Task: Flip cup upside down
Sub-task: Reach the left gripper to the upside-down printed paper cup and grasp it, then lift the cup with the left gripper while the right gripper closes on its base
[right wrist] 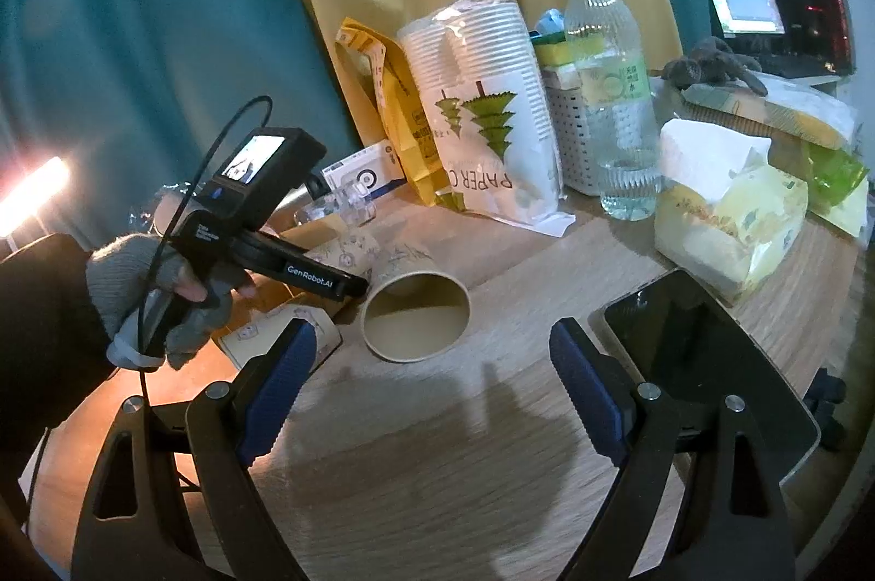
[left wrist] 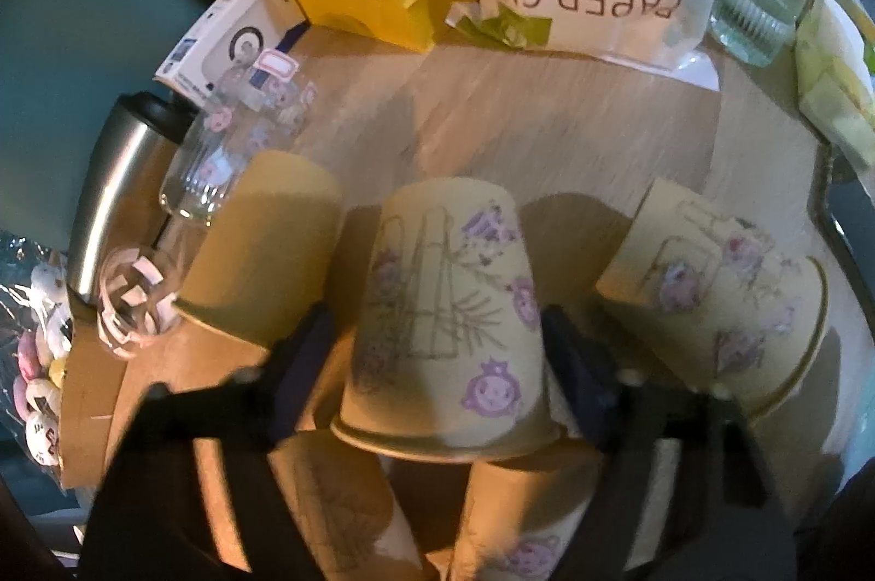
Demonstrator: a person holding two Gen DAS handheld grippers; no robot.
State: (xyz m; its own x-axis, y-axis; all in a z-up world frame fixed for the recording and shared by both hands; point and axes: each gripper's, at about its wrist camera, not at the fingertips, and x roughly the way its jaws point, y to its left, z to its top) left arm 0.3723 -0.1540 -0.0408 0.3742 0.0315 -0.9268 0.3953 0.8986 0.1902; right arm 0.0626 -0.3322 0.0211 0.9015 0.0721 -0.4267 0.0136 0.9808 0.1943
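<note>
Several printed paper cups stand or lie on the wooden table. In the left wrist view my left gripper has its fingers on both sides of one cup, which shows its base up and rim down. Whether the pads touch it I cannot tell. Other cups sit to its left and right. In the right wrist view my right gripper is open and empty, above the table, in front of a cup lying on its side with its mouth toward me. The left gripper body is beside that cup.
A paper-cup bag, yellow pouch, water bottle, tissue pack and dark tablet share the table. A steel flask and glass cups stand at the left.
</note>
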